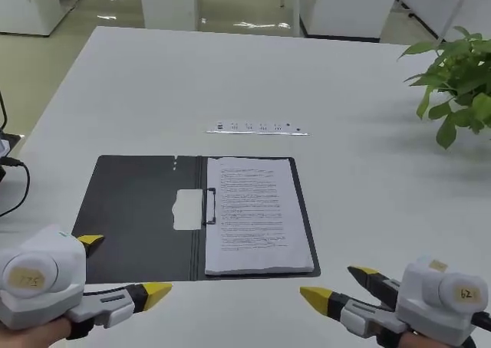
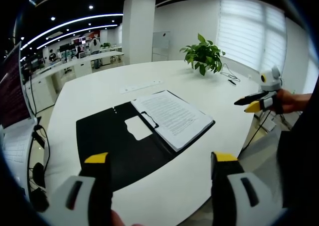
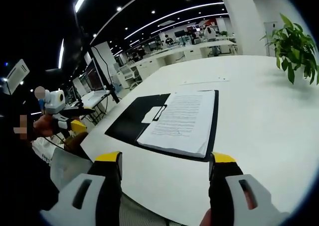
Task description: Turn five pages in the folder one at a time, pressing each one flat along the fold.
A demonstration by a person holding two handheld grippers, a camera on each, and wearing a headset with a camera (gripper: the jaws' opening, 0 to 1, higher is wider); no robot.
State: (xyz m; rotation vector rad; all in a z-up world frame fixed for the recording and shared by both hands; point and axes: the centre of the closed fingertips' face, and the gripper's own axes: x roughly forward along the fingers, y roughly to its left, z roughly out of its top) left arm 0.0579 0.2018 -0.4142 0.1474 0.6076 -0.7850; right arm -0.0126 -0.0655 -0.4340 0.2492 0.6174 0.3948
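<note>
Two grippers hang over the near edge of the desk [image 1: 230, 80], the left gripper [image 1: 123, 265] by the near left corner of the folder [image 1: 138, 218] and the right gripper [image 1: 337, 283] off its near right corner, both spread wide and holding nothing. The folder lies open in the middle of the desk. Its left cover is bare and the stack of pages [image 1: 257, 214] sits flat on the right half beside the clip [image 1: 209, 206], so I judge the first turn has not begun. The next move calls for one gripper to reach the free right edge of the stack, nip the top sheet alone, swing it left over the fold, then rub along the fold. The print is too small to read and the sheets cannot be counted. Whether the clip grips their left edge is unclear, as is the pale patch on the left cover. The hands are cut off at the bottom of the head view.
</note>
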